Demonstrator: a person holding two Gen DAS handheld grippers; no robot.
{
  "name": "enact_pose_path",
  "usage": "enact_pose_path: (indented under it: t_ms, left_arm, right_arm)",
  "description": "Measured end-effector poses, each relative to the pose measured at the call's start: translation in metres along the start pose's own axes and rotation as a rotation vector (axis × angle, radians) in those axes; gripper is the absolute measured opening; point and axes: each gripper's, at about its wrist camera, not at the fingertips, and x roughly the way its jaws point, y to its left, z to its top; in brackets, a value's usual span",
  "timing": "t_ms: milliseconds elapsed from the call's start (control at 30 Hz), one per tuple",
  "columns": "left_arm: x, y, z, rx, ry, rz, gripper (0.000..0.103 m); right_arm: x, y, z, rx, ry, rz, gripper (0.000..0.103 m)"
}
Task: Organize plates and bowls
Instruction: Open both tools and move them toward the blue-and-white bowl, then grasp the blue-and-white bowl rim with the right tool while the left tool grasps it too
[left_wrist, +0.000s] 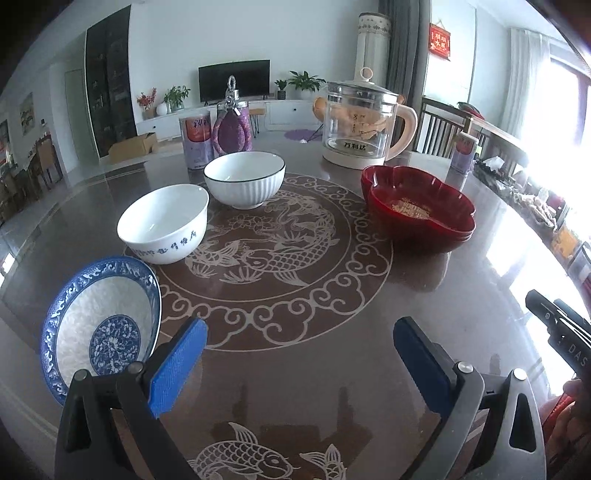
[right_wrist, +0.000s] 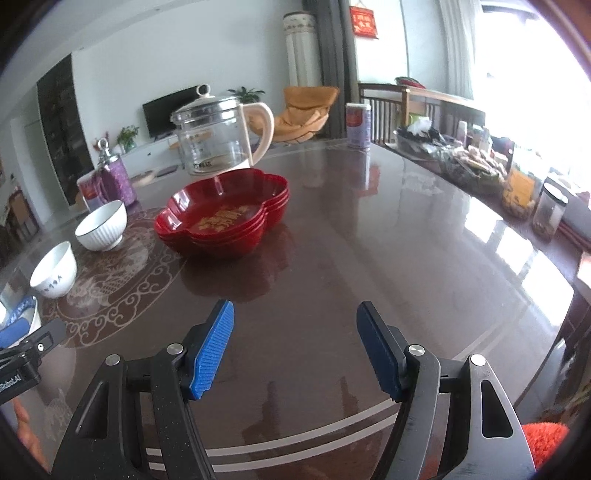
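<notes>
A blue-and-white patterned bowl (left_wrist: 99, 321) sits at the near left, just left of my left gripper (left_wrist: 295, 354), which is open and empty above the table. Behind it stand a plain white bowl with blue writing (left_wrist: 164, 223) and a ribbed white bowl with a dark rim (left_wrist: 244, 180). A stack of red flower-shaped plates (left_wrist: 419, 208) lies at the right. My right gripper (right_wrist: 295, 350) is open and empty, well in front of the red plates (right_wrist: 225, 214). The ribbed bowl (right_wrist: 101, 225) and the written bowl (right_wrist: 53, 271) show at its left.
A glass kettle (left_wrist: 364, 123) stands behind the red plates. A purple jar (left_wrist: 232, 125) and a can (left_wrist: 195, 142) stand behind the bowls; another can (right_wrist: 357, 125) is at the far edge. Clutter of packets and jars (right_wrist: 480, 166) lines the right side of the brown table (right_wrist: 369, 240).
</notes>
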Motion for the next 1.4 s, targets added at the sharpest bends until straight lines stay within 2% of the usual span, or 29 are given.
enact_pose_path:
  t_ms: [267,467,600,700,833,900,967,1067,1167,1267,1367,1400]
  left_arm:
    - [-0.005,0.011,0.0,-0.033,0.0,-0.006,0.1]
    - [-0.038,0.035,0.018,-0.055,-0.036,-0.06,0.1]
    - [-0.078,0.094,0.036,-0.111,-0.11,-0.068,0.1]
    - [-0.095,0.156,0.036,-0.197,-0.13,-0.014,0.1]
    - [-0.081,0.218,0.018,-0.291,-0.052,0.076,0.1]
    - [-0.067,0.232,0.007,-0.305,-0.006,0.092,0.1]
    - [-0.052,0.237,-0.001,-0.305,0.045,0.108,0.1]
    - [-0.035,0.236,-0.01,-0.309,0.094,0.092,0.099]
    - [-0.023,0.231,-0.012,-0.29,0.115,0.081,0.097]
    - [-0.01,0.231,-0.01,-0.278,0.148,0.075,0.088]
    - [0.001,0.23,-0.007,-0.276,0.178,0.06,0.072]
    - [0.002,0.23,-0.007,-0.275,0.186,0.055,0.065]
  right_arm:
    - [0.007,0.003,-0.004,0.0,0.024,-0.003,0.073]
    - [0.0,0.006,-0.003,-0.013,-0.002,0.017,0.072]
    - [-0.011,0.018,-0.001,-0.046,-0.032,0.135,0.072]
    - [-0.012,0.044,-0.003,-0.086,0.013,0.24,0.072]
    - [-0.019,0.102,-0.007,-0.137,0.078,0.427,0.072]
    - [-0.018,0.137,-0.008,-0.16,0.13,0.538,0.072]
    - [-0.013,0.166,-0.009,-0.169,0.182,0.605,0.072]
    - [0.001,0.205,-0.014,-0.191,0.257,0.655,0.073]
    - [0.012,0.231,-0.019,-0.237,0.295,0.65,0.073]
    - [0.028,0.253,-0.025,-0.242,0.349,0.662,0.073]
    - [0.043,0.267,-0.028,-0.221,0.392,0.666,0.071]
    - [0.047,0.272,-0.029,-0.213,0.404,0.667,0.068]
